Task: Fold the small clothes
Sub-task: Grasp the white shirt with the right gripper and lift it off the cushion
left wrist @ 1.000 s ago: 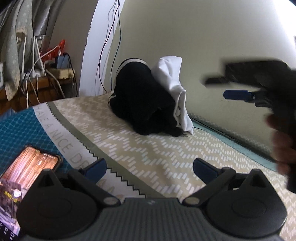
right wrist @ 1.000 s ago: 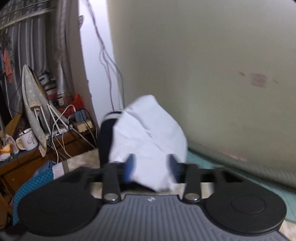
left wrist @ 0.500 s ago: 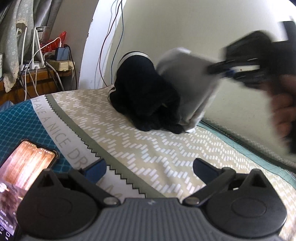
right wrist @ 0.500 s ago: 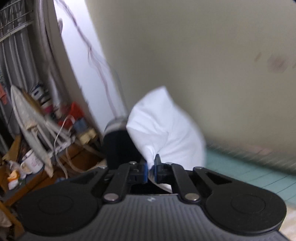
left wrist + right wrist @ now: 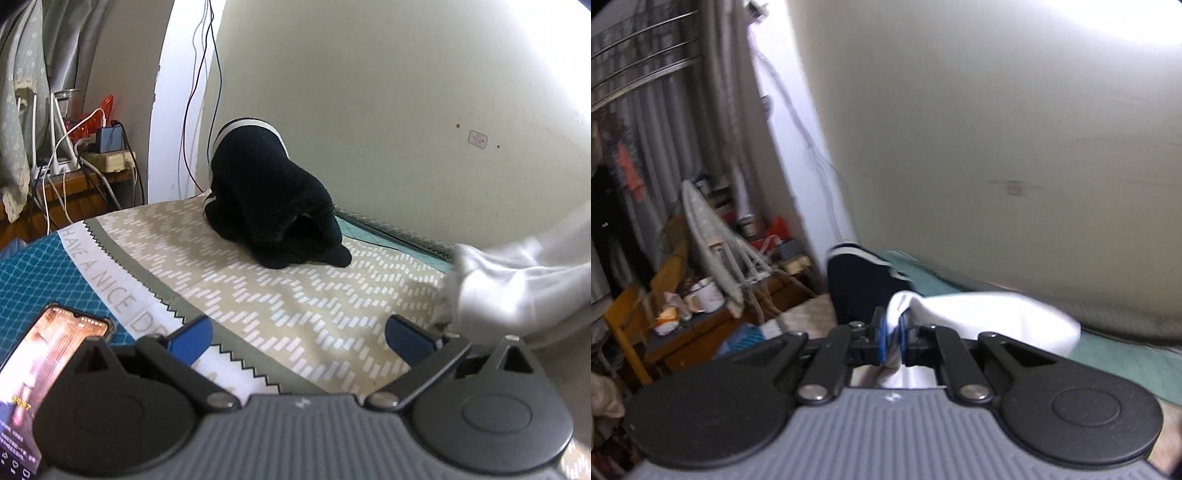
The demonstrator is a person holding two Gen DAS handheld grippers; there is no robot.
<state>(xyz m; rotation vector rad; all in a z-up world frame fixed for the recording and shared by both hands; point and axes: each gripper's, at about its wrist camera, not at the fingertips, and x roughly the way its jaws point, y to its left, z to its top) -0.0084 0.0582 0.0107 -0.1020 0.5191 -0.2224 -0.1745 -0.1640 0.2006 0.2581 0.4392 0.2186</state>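
Right wrist view: right gripper [image 5: 893, 334] clamped tight on a white garment [image 5: 993, 317], blue pads pinching a fold of the cloth, the rest of it trailing out to the right above the teal sheet [image 5: 1115, 354]. Frame is motion-blurred. Behind the fingers sits a black garment [image 5: 857, 284] with white stripes, bunched up against the wall [image 5: 997, 129]. Off to the left, cluttered wooden table [image 5: 687, 332] with a mug [image 5: 707, 295] and a folded drying rack [image 5: 713, 251].

Left wrist view: left gripper [image 5: 299, 334] jaws spread wide, nothing between the blue pads, hovering low over the patterned beige bedspread [image 5: 280, 295]. Black garment [image 5: 273, 206] in a heap near the far edge of the bed, close to the wall, well apart from this gripper. White garment [image 5: 517, 280] shows blurred at the right edge, hanging just beside the right fingertip; can't tell if it touches the bed. Phone [image 5: 48, 369] with lit screen lies on the blue part of the cover at lower left. Cables and a power strip [image 5: 107, 162] on the shelf at left.
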